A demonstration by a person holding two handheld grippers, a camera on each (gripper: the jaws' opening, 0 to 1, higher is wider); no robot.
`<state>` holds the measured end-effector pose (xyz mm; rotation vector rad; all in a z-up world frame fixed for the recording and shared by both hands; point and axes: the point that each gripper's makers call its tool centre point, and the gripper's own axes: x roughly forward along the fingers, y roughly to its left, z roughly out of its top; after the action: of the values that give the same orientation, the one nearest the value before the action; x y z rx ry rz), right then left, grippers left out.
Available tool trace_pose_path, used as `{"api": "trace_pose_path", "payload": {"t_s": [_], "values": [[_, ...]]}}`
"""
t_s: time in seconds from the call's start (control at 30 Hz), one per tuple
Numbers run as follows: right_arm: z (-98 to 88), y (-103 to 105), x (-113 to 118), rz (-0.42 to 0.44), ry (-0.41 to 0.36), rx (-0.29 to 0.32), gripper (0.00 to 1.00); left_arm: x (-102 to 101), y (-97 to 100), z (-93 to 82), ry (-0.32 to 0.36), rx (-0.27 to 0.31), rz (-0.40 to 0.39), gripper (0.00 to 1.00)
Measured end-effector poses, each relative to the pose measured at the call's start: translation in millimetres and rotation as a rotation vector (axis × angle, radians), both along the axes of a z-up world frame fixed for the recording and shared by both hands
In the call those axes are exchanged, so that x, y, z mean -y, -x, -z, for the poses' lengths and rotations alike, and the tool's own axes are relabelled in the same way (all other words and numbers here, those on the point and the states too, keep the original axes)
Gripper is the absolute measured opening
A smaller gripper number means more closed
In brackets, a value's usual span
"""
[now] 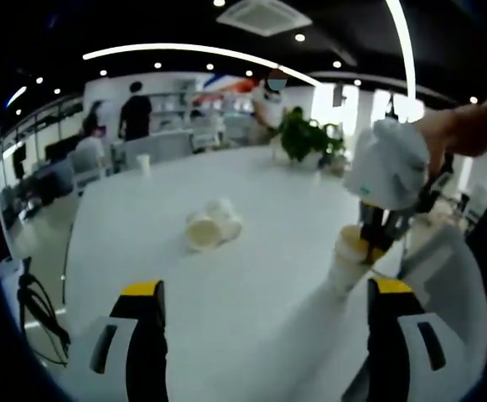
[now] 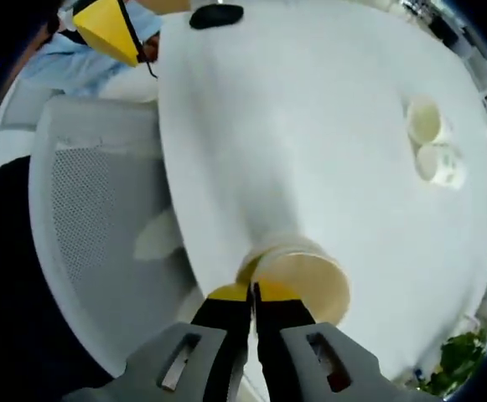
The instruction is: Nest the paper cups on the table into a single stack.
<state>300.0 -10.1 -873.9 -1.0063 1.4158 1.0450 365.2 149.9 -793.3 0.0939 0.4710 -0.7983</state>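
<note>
I see a big white table (image 1: pixel 251 209) in a wide office room with strip lights on a dark ceiling. Far off a person in dark clothes (image 1: pixel 135 113) stands by some desks, and a green plant (image 1: pixel 306 138) sits at the far end of the table. A single cup (image 1: pixel 144 162) stands far away on the left side of the table.

In the left gripper view, two paper cups (image 1: pixel 212 228) lie on their sides in the middle of the table, touching each other. My left gripper (image 1: pixel 264 293) is wide open with nothing in it, low over the near part of the table. On the right I see my right gripper (image 1: pixel 375 243) coming down from a hand, pinching the rim of an upright cup (image 1: pixel 349 251) near the right edge of the table.

In the right gripper view, my right gripper (image 2: pixel 253 293) is closed tight on the rim of that cup (image 2: pixel 306 280), which sits close to the table edge. A grey mesh chair (image 2: pixel 92 209) is just past that edge on the left. The two lying cups (image 2: pixel 432 142) are well apart from it, far to the right, with their open mouths facing me. There is lots of bare table between them
</note>
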Motion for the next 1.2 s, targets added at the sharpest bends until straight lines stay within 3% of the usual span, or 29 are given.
{"api": "trace_pose_path", "payload": {"t_s": [0.23,0.37,0.6,0.73,0.87,1.1,1.2], "values": [[1.0,-0.9,-0.1,-0.016,-0.031,-0.004,0.00,0.1,1.4,1.9,0.003,-0.004,0.000,0.98],[-7.2,-1.8,-0.1,-0.021,-0.060,-0.004,0.02,-0.1,1.8,3.7,0.002,-0.008,0.001,0.98],[-20.7,-1.0,-3.0,-0.040,-0.103,-0.015,0.13,1.0,-0.3,3.3,0.005,-0.008,0.002,0.98],[-25.0,0.1,-5.2,-0.057,-0.131,-0.015,0.27,3.4,0.1,3.3,0.004,-0.009,0.005,0.98],[-24.1,-2.3,-3.6,-0.077,-0.130,-0.001,0.30,4.4,-0.6,3.0,0.006,-0.009,0.006,0.98],[-43.1,-15.4,-2.0,-0.030,-0.201,0.034,0.40,2.7,-2.7,1.7,0.005,-0.007,0.004,0.98],[-59.1,-26.1,-3.5,0.001,-0.305,0.069,0.44,2.3,-2.8,-0.4,0.008,-0.007,0.003,0.98]]}}
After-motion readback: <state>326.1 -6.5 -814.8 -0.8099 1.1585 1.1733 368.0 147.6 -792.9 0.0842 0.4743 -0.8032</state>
